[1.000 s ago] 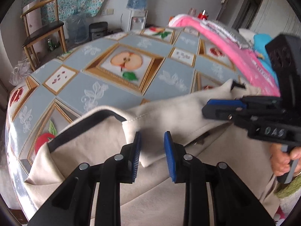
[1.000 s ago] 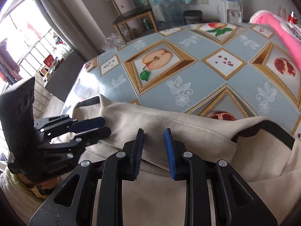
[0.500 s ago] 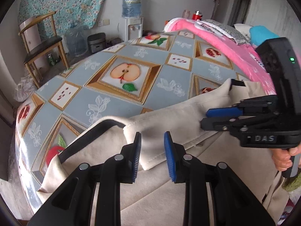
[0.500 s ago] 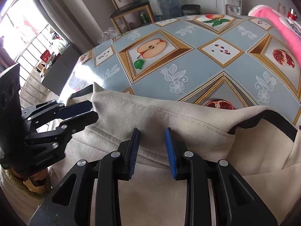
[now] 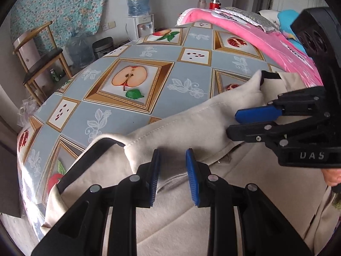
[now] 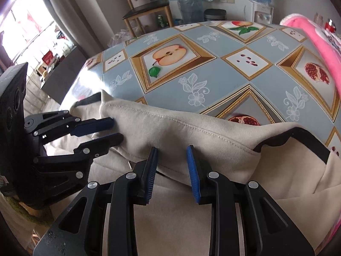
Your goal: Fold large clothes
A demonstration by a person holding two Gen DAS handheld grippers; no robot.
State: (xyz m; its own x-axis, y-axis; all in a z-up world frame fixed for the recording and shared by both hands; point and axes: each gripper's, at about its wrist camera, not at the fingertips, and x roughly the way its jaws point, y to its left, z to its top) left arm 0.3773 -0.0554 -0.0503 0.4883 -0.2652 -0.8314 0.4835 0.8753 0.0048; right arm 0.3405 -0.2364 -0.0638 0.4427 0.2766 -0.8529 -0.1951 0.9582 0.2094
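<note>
left gripper [image 5: 171,173]: jaws apart, narrow gap, blue pads [image 5: 153,177] either side of the folded edge of the beige garment [image 5: 191,125]. cloth sits in the gap, pads not pressed onto it. not gripping.

right gripper [image 6: 171,171]: same, jaws apart by a narrow gap, folded edge of the garment between the pads, no clamp visible. in the left wrist view the right gripper [image 5: 240,123] comes in from the right side, fingers stacked one over the other, tips at the fold; contact can't be confirmed. in the right wrist view the left gripper [image 6: 115,130] comes in from the left, tips at the other end of the same fold.

garment: large, beige, black trim [image 6: 309,140] along an opening, stitched seam running along the folded band. it lies on the near part of the table [image 5: 191,72], one flap doubled over toward the grippers, the lower part hanging off the near edge.

table has a grey-blue cloth with fruit panels, apple half [image 5: 129,77] in the middle. pink blanket [image 5: 266,42] along the far right side of the table. behind: wooden chair [image 5: 40,57], water dispenser [image 5: 139,21] with blue bottle, floral curtain [image 5: 57,4] on the wall. window [image 6: 23,27] at left in the right wrist view.
</note>
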